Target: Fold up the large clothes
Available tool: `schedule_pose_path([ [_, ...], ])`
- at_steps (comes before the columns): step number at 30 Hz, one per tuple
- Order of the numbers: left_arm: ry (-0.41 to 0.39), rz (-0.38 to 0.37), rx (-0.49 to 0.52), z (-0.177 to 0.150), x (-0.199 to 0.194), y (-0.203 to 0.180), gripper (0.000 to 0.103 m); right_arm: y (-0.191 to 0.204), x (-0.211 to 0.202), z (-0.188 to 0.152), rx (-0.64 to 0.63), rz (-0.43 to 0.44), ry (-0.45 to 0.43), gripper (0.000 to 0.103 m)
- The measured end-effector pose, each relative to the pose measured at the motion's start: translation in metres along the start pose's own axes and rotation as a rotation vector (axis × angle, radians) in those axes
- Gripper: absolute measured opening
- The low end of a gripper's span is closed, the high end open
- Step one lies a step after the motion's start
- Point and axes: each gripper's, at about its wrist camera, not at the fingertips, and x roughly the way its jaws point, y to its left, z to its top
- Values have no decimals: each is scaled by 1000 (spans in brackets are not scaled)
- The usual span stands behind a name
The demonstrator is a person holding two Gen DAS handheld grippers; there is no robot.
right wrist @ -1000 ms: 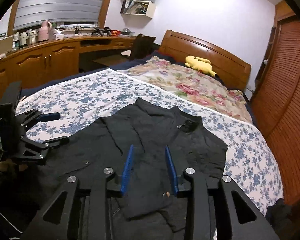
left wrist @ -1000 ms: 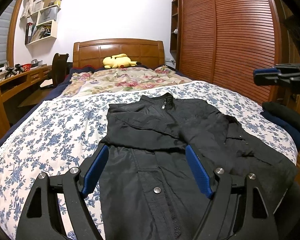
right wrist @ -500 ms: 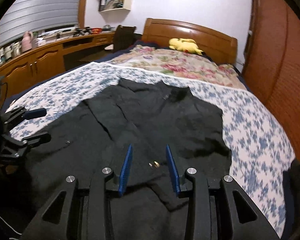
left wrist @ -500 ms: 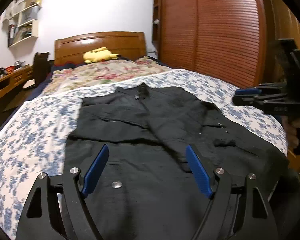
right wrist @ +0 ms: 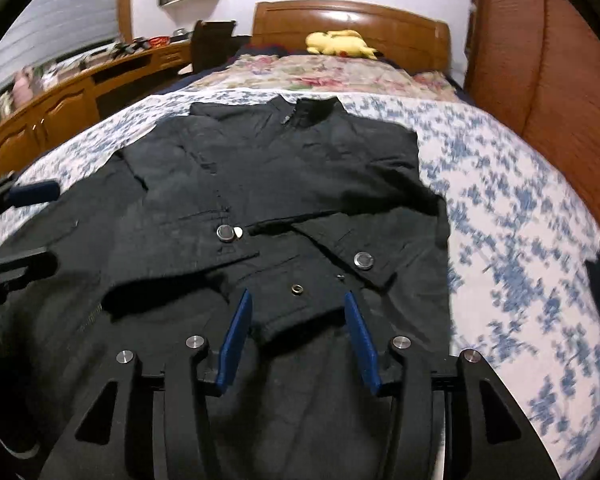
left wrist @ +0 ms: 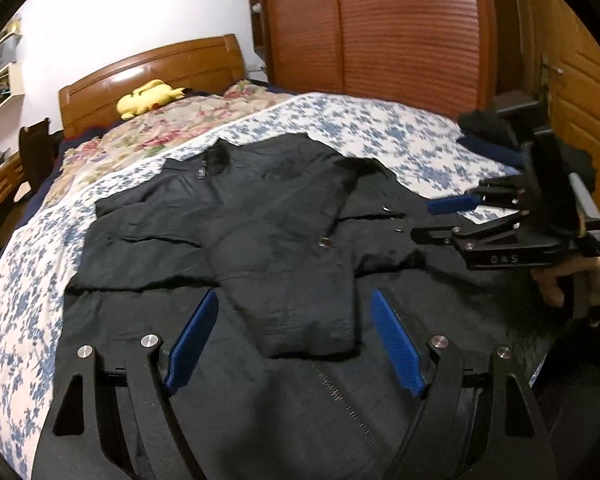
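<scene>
Bed with blue-floral sheet [left wrist: 380, 128], wooden headboard [right wrist: 352, 20], slatted wardrobe [left wrist: 380, 28]. Black jacket [left wrist: 260, 220] lies flat, sleeves folded in. Left gripper [left wrist: 292, 340] wide open, empty, above the hem; right gripper [right wrist: 296, 332] opening, pads clear of cloth.

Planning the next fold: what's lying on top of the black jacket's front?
Both sleeves are folded across the black jacket, cuffs near the middle. The front zip beneath them is covered; whatever else lies under the sleeves cannot be seen.

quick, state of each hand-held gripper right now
left hand-held gripper: open, empty, over the black jacket.
right hand-held gripper: jaws opening, pads not pressing the jacket cuff lying between them.
</scene>
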Motion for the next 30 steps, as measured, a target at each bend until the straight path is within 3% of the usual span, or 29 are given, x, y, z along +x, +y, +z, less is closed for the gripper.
schedule_pose_path([
  [3,26,-13,16,8,11,-11,79,-5,-13,0,41,23,-33,50],
  [13,164,-29,43,16,62,-37,60,-9,-19,0,85,36,-40,50],
  [20,259,52,72,7,87,-36,45,-17,-21,-13,98,22,-52,50],
  [25,261,127,136,3,83,-36,20,-13,-21,-12,86,18,-50,50],
  [26,256,155,143,3,81,-33,7,-12,-21,-11,84,21,-52,50],
  [30,207,188,116,5,63,-12,2,-9,-21,-8,72,30,-62,50],
])
